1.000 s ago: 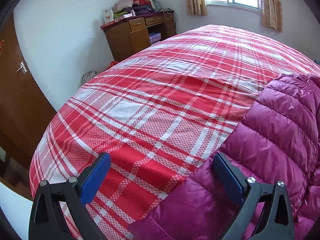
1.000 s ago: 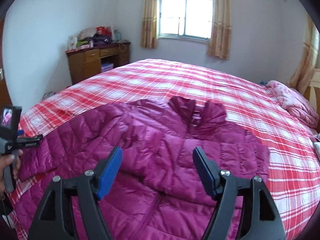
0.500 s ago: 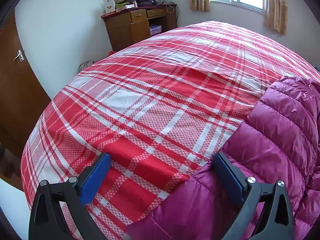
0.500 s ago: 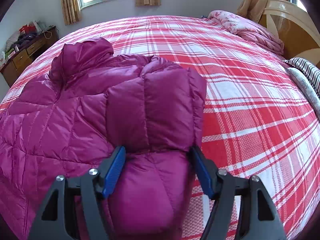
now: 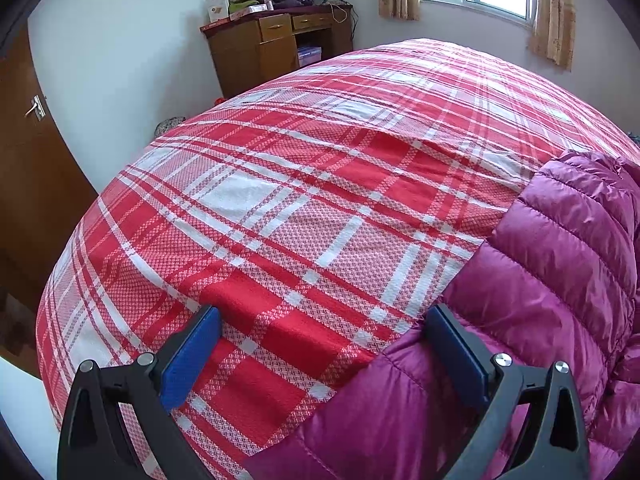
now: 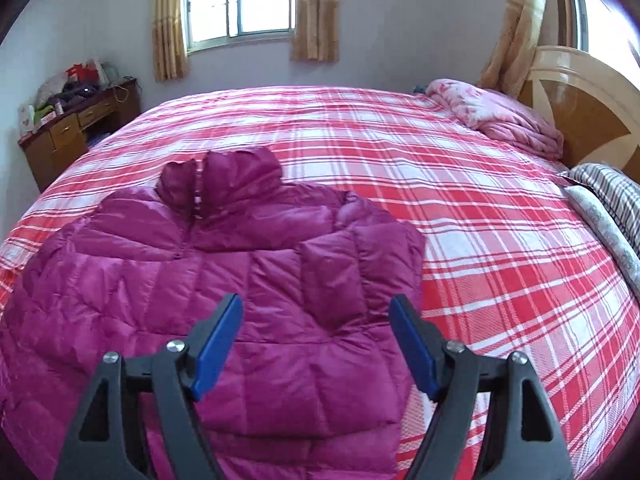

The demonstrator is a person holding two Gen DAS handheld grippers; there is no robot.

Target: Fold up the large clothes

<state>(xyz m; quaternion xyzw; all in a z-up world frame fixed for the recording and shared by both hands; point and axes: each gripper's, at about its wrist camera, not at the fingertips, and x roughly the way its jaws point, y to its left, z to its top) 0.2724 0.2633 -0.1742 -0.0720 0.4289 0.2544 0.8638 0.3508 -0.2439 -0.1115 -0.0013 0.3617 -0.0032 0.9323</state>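
One magenta puffer jacket [image 6: 224,280] lies flat on the red plaid bed [image 6: 460,216], one sleeve folded across its front. Two tongs hover over it: the left tongs [image 5: 320,344] gape empty at its edge, and the right tongs [image 6: 316,340], just opening wider, grip nothing.

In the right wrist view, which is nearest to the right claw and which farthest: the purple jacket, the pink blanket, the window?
1. Purple jacket, directly under the right claw.
2. Pink blanket, far right, by the headboard.
3. Window, on the back wall.
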